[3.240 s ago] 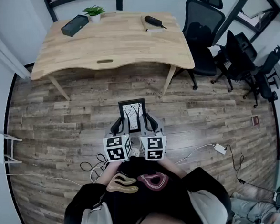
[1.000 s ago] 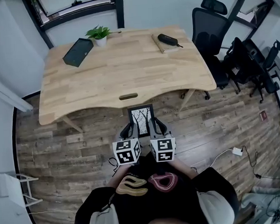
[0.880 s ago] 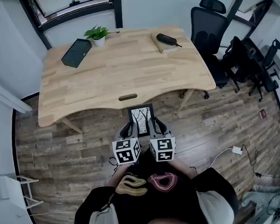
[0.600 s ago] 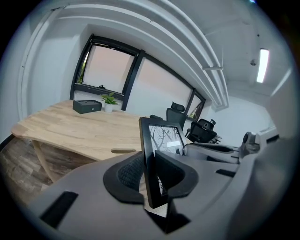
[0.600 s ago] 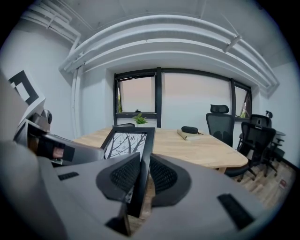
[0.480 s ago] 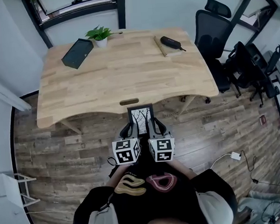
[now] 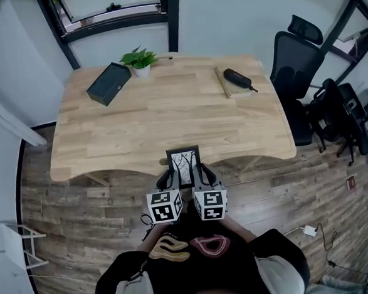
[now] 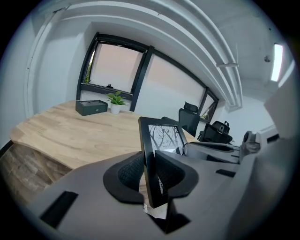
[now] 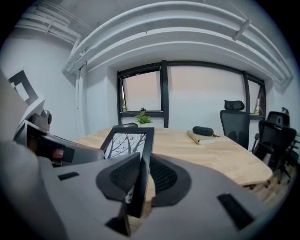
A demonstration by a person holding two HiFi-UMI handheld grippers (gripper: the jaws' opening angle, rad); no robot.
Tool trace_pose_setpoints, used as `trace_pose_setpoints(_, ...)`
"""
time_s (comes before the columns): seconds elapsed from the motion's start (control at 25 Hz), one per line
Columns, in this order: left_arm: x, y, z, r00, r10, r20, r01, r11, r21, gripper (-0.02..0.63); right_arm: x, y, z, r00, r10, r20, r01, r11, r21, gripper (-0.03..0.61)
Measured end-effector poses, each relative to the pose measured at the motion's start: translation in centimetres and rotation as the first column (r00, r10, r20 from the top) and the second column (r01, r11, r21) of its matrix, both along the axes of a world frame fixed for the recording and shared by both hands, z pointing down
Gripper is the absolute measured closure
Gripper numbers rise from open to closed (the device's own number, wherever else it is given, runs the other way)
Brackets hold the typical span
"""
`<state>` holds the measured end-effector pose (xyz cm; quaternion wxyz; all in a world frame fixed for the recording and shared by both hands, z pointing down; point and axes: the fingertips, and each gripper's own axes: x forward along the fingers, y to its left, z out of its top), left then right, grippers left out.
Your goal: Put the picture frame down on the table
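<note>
A black picture frame [image 7: 184, 164] with a bare-tree print hangs in the air over the near edge of the wooden table [image 7: 168, 106]. My left gripper [image 7: 168, 179] is shut on its left side and my right gripper [image 7: 202, 176] is shut on its right side. In the left gripper view the picture frame [image 8: 159, 150] stands edge-on between the pads. The right gripper view shows the picture frame [image 9: 133, 154] pinched the same way, with the table [image 9: 220, 154] beyond it.
On the table's far side lie a dark box [image 7: 108, 84], a small potted plant [image 7: 141, 59], and a book with a black case on top [image 7: 236, 81]. Black office chairs [image 7: 300, 59] stand to the right. Cables [image 7: 317, 247] lie on the wood floor.
The table has come nearer. The frame, held by both grippers throughout, was over the floor and now hangs over the table's near edge.
</note>
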<state>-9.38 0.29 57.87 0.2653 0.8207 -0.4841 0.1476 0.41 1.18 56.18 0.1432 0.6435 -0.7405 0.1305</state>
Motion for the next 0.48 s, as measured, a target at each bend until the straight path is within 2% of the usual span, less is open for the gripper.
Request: trace_pose_setpoints(0.48, 5.7, -11.1, -0.2, 0.997, -0.079, 0.017, 0.079, 0.997, -0.019, 0.531, 5.8, -11.9, -0.1, 0.996, -0.094, 0.004, 0.094, 0.995, -0.019, 0.503)
